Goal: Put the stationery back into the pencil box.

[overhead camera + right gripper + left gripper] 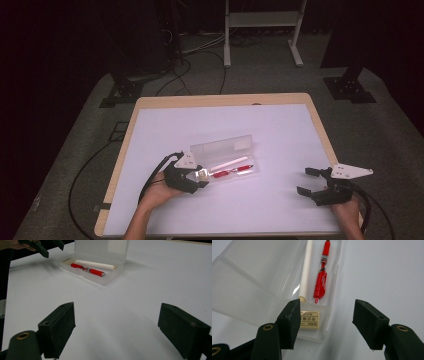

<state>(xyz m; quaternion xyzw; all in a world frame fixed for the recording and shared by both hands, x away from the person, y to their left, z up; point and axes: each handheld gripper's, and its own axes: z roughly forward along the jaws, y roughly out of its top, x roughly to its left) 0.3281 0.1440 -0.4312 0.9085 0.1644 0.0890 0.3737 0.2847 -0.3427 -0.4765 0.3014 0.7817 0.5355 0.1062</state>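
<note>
Left tongs released, jaws spread at the near short end of the clear plastic pencil case, nothing pinched; one pad sits just beside the case wall by the labelled eraser, the other stands off over bare counter. Likely just let go of something dropped in, or lining up for the next piece. Directly ahead of these tongs: white stick and red pen, side by side, lengthwise in the tray so both lie flat. Lid stands open on the far long side, hinged away, leaving the tray mouth free from above and from the near edge. Right tongs released too, empty, resting low well apart from the case, pointing toward it. Broad open counter between the two tongs; the right tongs lie close to the counter's right edge.
</note>
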